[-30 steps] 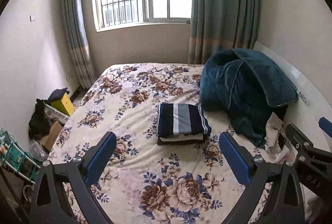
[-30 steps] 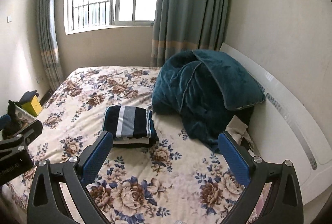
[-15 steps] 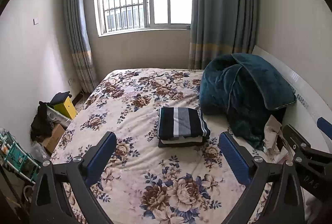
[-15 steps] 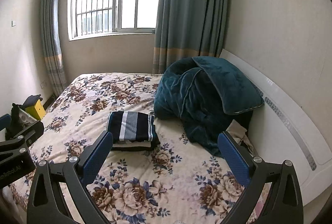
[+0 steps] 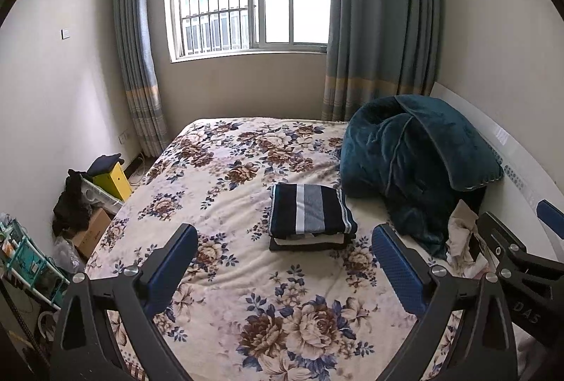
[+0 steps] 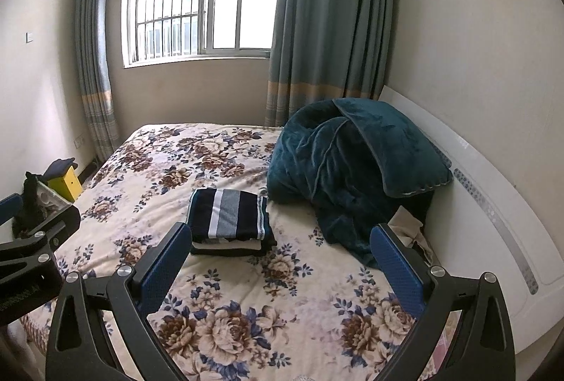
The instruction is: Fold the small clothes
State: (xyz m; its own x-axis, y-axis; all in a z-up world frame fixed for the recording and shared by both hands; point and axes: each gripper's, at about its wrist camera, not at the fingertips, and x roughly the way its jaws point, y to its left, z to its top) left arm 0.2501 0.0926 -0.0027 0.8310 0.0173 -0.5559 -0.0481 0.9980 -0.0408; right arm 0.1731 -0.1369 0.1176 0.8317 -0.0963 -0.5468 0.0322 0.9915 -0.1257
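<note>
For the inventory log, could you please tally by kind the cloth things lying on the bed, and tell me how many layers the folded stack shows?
Folded stack of clothes: 1, with at least 3 layers visible (striped top, pale middle, dark bottom)
Teal blanket: 1
Crumpled pale cloth by the headboard: 1
Total: 3 cloth things on the floral bedspread

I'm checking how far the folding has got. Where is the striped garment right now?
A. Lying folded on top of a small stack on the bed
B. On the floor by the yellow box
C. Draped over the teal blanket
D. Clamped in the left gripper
A: the striped garment lies folded flat atop a stack of clothes on the floral bedspread, while the left gripper and right gripper are both open and hold nothing.
</note>
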